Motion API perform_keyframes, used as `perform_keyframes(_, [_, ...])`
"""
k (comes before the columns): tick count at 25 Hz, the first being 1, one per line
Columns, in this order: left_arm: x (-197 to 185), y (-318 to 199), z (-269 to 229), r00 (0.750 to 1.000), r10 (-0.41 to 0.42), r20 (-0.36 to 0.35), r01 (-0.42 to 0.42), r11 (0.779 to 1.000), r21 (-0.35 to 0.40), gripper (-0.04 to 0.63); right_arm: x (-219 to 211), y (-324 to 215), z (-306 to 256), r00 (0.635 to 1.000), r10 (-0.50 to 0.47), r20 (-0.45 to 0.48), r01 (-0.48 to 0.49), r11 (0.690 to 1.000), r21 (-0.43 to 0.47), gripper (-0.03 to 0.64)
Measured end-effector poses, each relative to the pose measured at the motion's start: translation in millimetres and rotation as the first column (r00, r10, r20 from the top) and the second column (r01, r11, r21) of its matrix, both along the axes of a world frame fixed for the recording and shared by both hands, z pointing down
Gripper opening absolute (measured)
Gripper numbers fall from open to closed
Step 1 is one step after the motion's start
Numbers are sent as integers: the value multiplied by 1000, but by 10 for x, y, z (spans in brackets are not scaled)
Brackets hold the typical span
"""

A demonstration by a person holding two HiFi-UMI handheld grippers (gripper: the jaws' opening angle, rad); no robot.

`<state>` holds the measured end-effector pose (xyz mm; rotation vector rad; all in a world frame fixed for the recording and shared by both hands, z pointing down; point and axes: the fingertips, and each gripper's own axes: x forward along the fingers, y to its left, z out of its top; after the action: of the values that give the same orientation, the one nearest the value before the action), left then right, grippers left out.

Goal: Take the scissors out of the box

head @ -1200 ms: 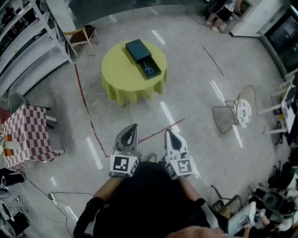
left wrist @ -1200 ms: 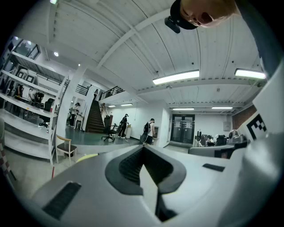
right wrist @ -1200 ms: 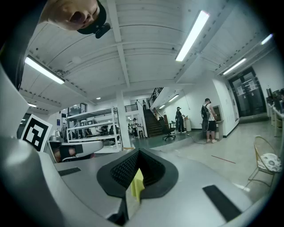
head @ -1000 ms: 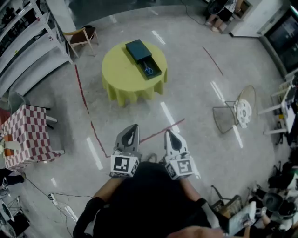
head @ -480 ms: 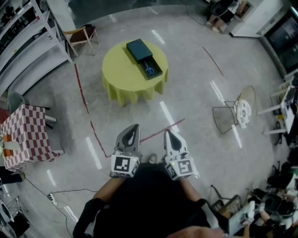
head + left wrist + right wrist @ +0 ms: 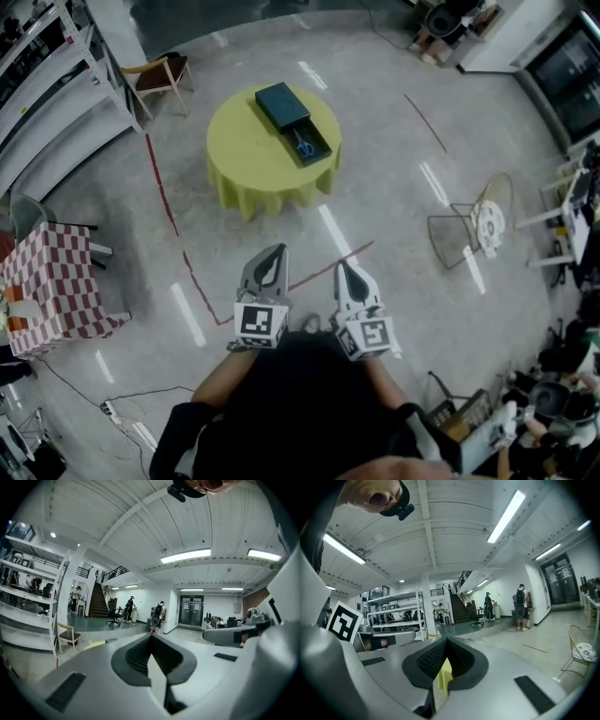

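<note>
The scissors lie in the open end of a dark box, blue handles showing. The box sits on a round yellow worktop, toward its far right side. A wooden chair stands off to the worktop's left, and a red line runs along the floor nearby. Well short of the worktop, the person holds both tools side by side, pointing toward it. The left tool is closed and empty. The right tool is closed too, with nothing in it.
</note>
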<state>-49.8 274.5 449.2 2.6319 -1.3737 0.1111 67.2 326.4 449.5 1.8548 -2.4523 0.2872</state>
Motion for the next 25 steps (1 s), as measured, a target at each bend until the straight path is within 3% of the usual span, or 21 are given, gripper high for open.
perform_keyframes(4, [-137,-104,34,999,19,-28,-19,1000,-15,-3,-139,-119,129,1000,23,-2,-24,999,-31,-3])
perform_keyframes(9, [-254,-220,162,998,60,-8,-60,998,-25,-3,-298,-310,130,998,55,-21,-56,998,-35,-3])
perform_keyframes(15, [-368,-366,234,998,56,-17,-57,998,-40,-3,-416,-469,253,999,48,-2,-48,997,-55,-3])
perform_keyframes(22, [-416,-644,388,998,53,32,-52,998,-46,-3,-444,-844,326,999,27,19,-26,999,-42,-3])
perform_keyframes(25, [-338,-833,380,999,43,13,-42,997,-58,-3,-387,-1058,370,1000,16,25,-14,999,-41,-3])
